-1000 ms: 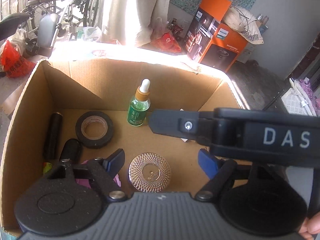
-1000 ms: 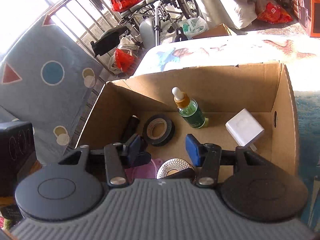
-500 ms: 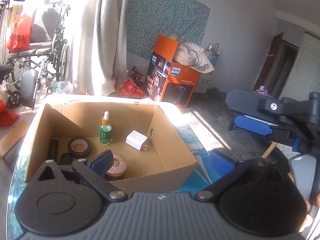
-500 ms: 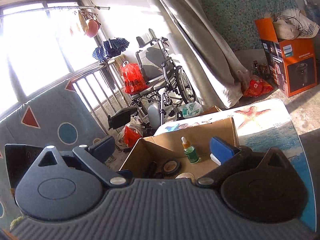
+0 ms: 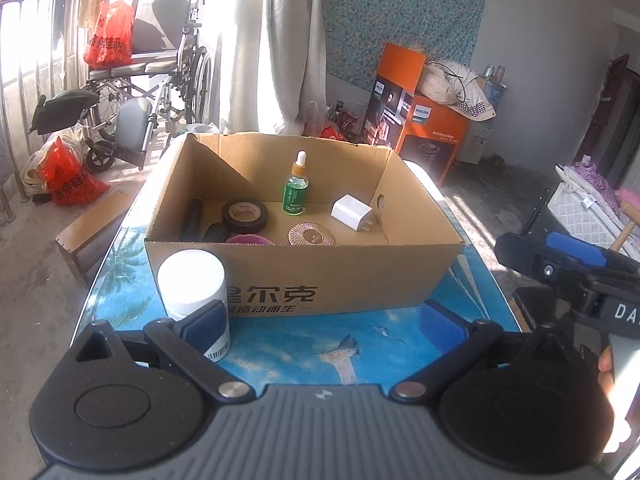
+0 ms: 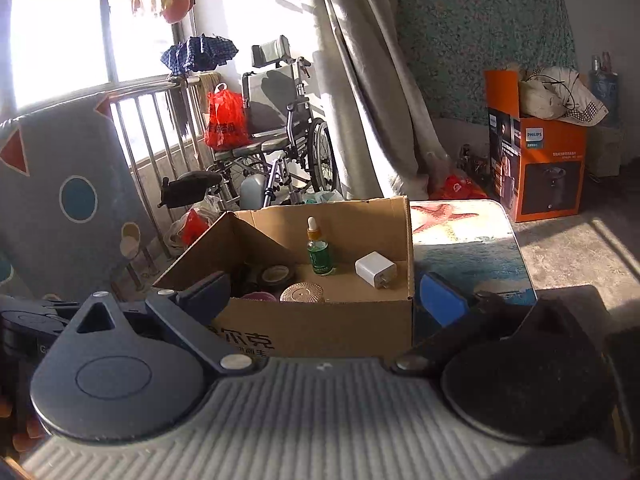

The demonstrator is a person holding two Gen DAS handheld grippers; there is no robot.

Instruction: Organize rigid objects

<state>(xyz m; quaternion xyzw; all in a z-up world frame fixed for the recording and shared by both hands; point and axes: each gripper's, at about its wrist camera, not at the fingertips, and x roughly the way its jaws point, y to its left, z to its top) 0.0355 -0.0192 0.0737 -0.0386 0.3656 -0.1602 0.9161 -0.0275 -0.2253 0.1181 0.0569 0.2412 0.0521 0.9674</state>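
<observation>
An open cardboard box (image 5: 304,276) stands on a blue ocean-print table (image 5: 360,344). In it are a green dropper bottle (image 5: 296,190), a white charger (image 5: 352,212), a black tape roll (image 5: 245,216), a rose-gold round lid (image 5: 312,236), a pink item (image 5: 246,239) and black cylinders (image 5: 193,220). A white jar (image 5: 194,292) stands outside the box by its front left corner. My left gripper (image 5: 326,326) is open and empty, before the box. My right gripper (image 6: 324,294) is open and empty; it also shows at the right in the left wrist view (image 5: 568,260).
A wheelchair (image 5: 152,80) and red bags (image 5: 68,176) stand behind the table on the left. An orange Philips box (image 5: 420,120) sits on the floor at the back right. A padded panel (image 6: 60,200) stands left of the table.
Both grippers have pulled back and up out of the box to the table's near side. The white jar has come into view. Both stay open and empty.
</observation>
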